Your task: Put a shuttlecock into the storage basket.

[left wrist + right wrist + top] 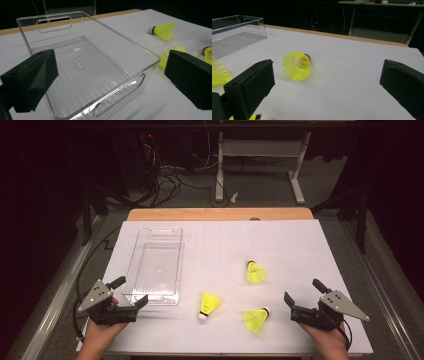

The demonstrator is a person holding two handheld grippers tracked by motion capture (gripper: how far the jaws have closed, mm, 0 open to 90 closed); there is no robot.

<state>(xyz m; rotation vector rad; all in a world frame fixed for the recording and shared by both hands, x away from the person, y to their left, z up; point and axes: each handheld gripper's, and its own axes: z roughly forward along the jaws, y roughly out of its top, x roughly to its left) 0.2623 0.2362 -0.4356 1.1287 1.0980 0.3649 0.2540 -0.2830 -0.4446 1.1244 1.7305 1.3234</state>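
Three yellow shuttlecocks lie on the white table [300, 245]: one [256, 271] mid-table, one [209, 305] just right of the clear bin [175, 265], one [256, 318] nearest the right gripper [302, 296]. Both grippers rest released; the left gripper [132, 293] sits at the bin's near end

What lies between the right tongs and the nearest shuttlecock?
Bare white table: in the high view, nothing lies between the open right tongs and the nearest shuttlecock.
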